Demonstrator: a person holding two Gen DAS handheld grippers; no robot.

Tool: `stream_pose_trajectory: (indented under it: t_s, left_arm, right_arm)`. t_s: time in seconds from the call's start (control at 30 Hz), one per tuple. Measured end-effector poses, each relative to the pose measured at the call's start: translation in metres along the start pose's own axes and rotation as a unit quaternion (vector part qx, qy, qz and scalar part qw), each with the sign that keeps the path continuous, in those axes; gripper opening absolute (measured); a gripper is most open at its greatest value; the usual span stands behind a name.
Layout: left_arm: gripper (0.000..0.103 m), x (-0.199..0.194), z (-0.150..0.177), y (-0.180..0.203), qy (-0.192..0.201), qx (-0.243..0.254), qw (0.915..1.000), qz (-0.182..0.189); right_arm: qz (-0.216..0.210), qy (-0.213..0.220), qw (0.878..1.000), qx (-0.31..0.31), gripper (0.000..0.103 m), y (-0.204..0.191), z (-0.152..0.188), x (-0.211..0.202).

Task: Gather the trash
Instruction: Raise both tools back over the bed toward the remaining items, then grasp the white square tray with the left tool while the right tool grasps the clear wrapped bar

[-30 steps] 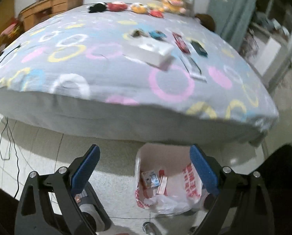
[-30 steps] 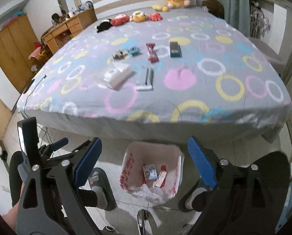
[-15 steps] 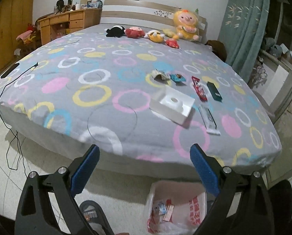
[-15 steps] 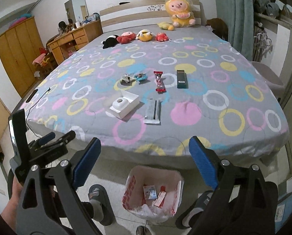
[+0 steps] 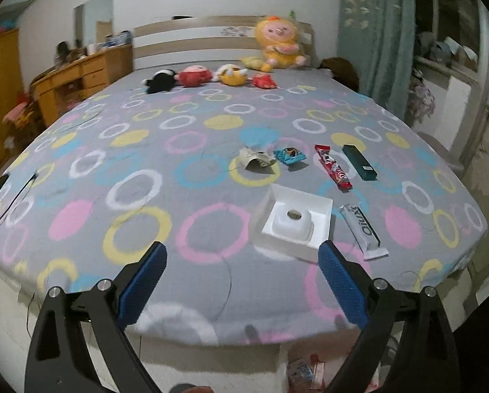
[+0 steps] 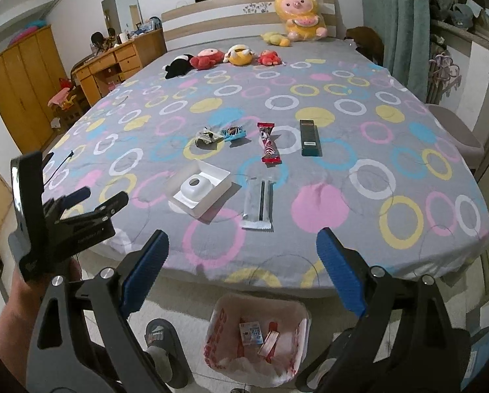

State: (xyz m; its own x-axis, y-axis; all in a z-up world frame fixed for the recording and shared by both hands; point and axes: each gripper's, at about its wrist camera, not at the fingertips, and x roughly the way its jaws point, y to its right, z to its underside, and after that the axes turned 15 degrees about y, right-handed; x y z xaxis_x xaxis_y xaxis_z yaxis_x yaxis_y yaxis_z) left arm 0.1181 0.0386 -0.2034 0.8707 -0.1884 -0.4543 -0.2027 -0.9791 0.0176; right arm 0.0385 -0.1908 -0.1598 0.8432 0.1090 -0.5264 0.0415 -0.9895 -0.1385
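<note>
state: left hand-held gripper [image 5: 241, 281] and right hand-held gripper [image 6: 242, 270] both wide open, empty | trash: wrappers [image 6: 257, 201] and white box [image 6: 200, 191] on bed [image 6: 342, 229]; bag [image 6: 257, 337] on floor below | risk: thin flat wrappers may slip on soft cover; light box may tip

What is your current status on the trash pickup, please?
Both grippers, left and right, open and empty. Six trash items on the bed, nearest the white tray and silver wrapper. Trash bag below holds two pieces. Nothing blocking.

Both wrist views angled down from bed [image 5: 211, 170] foot, sharing its litter-strewn quilt
</note>
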Motion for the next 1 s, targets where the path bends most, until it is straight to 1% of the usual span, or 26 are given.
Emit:
stream_pose_trajectory:
  t_s: [0.13,0.3,0.43,0.6,0.67,0.77,0.9,1.0]
  left_arm:
    - [0.091,0.033,-0.01,0.0,-0.022,0.017,0.9987,0.042]
    - [0.091,0.067,-0.012,0.011,-0.044,0.049,0.9952,0.073]
    - [0.091,0.092,-0.01,0.014,-0.069,0.045,0.9933,0.081]
    - [0.091,0.105,-0.013,0.024,-0.078,0.039,0.9912,0.1]
    - [0.091,0.109,-0.015,0.029,-0.081,0.044,0.9906,0.101]
    - [0.091,0.118,-0.016,0.036,-0.097,0.047,0.9878,0.112]
    - [0.091,0.133,-0.01,0.04,-0.124,0.063,0.9843,0.109]
    - [0.091,0.143,-0.008,0.035,-0.139,0.05,0.983,0.109]
  right_arm:
    - [0.01,-0.008,1.0,0.008,0.089,0.005,-0.007,0.024]
    - [0.022,-0.025,0.999,0.014,0.089,0.011,-0.016,0.059]
    - [0.025,-0.032,0.999,0.005,0.089,0.011,-0.019,0.08]
    - [0.035,-0.05,0.998,-0.003,0.089,0.011,-0.015,0.107]
    - [0.038,-0.061,0.997,0.0,0.089,0.014,-0.011,0.118]
    - [0.043,-0.073,0.996,-0.002,0.089,0.017,-0.005,0.131]
    - [0.049,-0.087,0.995,-0.003,0.089,0.021,0.002,0.147]
    - [0.053,-0.096,0.994,-0.003,0.089,0.024,0.007,0.158]
